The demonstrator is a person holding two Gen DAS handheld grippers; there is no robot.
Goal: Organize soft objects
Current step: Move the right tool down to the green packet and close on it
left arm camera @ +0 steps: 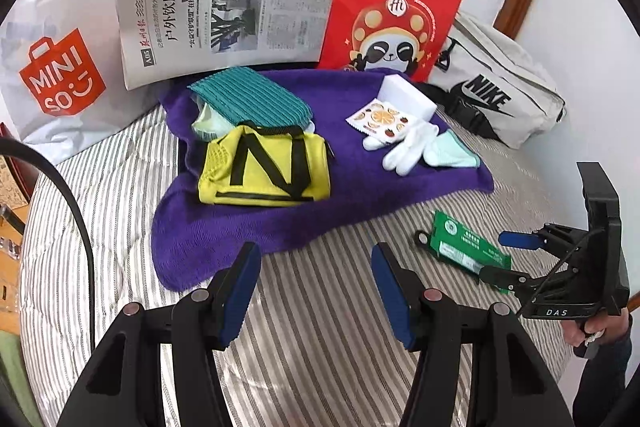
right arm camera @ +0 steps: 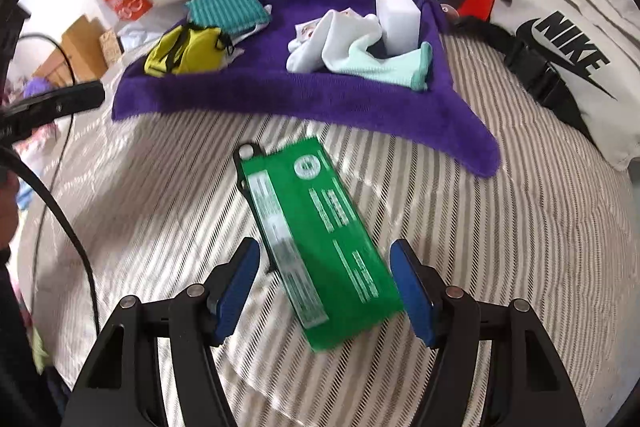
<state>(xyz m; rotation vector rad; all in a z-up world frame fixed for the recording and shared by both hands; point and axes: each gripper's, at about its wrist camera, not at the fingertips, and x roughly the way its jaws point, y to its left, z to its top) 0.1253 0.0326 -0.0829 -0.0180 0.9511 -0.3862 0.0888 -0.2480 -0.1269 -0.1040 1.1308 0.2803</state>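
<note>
A purple towel (left arm camera: 280,219) (right arm camera: 280,95) lies on the striped bed. On it sit a yellow bag (left arm camera: 264,171) (right arm camera: 188,49), a teal striped cloth (left arm camera: 252,99) (right arm camera: 226,9), white and mint gloves (left arm camera: 416,147) (right arm camera: 352,47), a white sponge block (left arm camera: 408,99) (right arm camera: 396,19) and a fruit-print packet (left arm camera: 380,119). A flat green packet (left arm camera: 468,251) (right arm camera: 320,247) lies on the bed off the towel. My right gripper (right arm camera: 326,287) (left arm camera: 508,255) is open, its fingers on either side of the green packet's near end. My left gripper (left arm camera: 316,291) is open and empty over the striped cover, near the towel's front edge.
At the back lean a newspaper (left arm camera: 224,3), a red panda paper bag (left arm camera: 396,7), a white Miniso bag (left arm camera: 60,75) and a white Nike bag (left arm camera: 496,95) (right arm camera: 568,43). A black cable (left arm camera: 76,211) (right arm camera: 60,223) runs along the left.
</note>
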